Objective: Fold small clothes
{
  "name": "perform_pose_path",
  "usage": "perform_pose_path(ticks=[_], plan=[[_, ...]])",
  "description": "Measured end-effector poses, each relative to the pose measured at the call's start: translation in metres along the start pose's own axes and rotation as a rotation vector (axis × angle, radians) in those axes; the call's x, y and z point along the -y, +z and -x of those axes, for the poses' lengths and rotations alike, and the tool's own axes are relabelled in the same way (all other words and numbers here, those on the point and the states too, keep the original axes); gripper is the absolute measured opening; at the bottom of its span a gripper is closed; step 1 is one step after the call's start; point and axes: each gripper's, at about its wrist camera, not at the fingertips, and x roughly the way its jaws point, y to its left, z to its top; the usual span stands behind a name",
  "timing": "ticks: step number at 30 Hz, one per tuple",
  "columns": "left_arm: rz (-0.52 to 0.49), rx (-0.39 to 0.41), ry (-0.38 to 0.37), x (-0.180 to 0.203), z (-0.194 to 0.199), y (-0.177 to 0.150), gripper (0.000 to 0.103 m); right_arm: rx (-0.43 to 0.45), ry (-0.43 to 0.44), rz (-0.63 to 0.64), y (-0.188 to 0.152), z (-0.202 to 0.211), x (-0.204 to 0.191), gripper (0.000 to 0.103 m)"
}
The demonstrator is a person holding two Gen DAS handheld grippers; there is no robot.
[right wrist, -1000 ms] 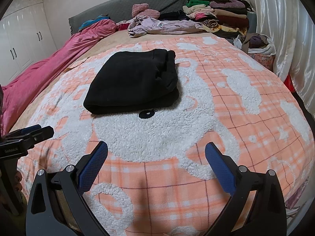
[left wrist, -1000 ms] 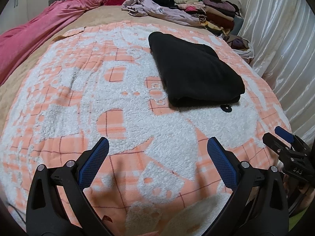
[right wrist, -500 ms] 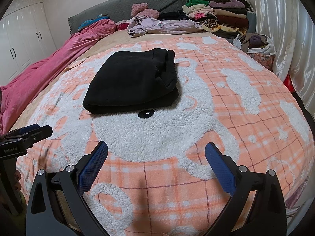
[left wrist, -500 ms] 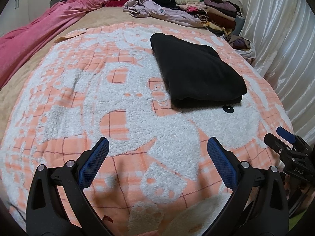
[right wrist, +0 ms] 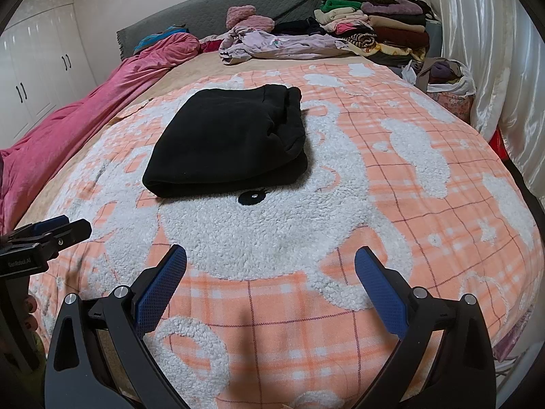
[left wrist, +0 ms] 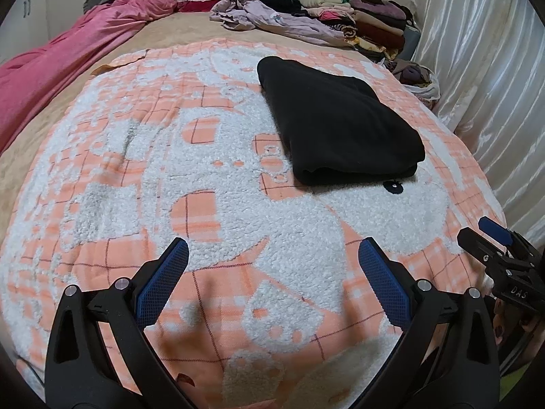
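Black garment (right wrist: 228, 143) is lying folded into a thick, roughly rectangular bundle on the orange-and-white fleece blanket (right wrist: 391, 204), toward the blanket's far half and nearer its middle than either side edge. Its rounded fold is facing the blanket's near edge, and the stacked layers and bunched cuffs or hems are showing along the side that faces the curtain (right wrist: 494, 51). The surface is looking smooth and matte, with no loose sleeve trailing out, so this piece is probably finished.

Left gripper (left wrist: 272, 272) is hovering over the blanket's near edge with its blue pads spread wide and nothing between them. Right gripper (right wrist: 270, 272) is doing the same just beside it, also wide apart and empty. Both are sitting well back from the bundle, likely because the folding of this item is done and the person is pausing before the next one.

A crumpled lilac garment (right wrist: 272, 46) is waiting beyond the blanket's far edge, near the headboard (right wrist: 221, 10), and it is probably the next candidate. Beside it, a stack of folded clothes (right wrist: 374, 24) is piling up at the bed's far corner by the curtain. A pink duvet (right wrist: 85, 109) is running along the bed's opposite side.
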Motion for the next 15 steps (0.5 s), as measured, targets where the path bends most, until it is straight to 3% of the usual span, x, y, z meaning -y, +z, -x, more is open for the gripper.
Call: perform_pose_path(ticks=[15], plan=[[-0.011,-0.004,0.006,-0.001,-0.0017,-0.0015,0.094,0.003,-0.009,-0.011,-0.0009,0.0043,0.0044,0.099]])
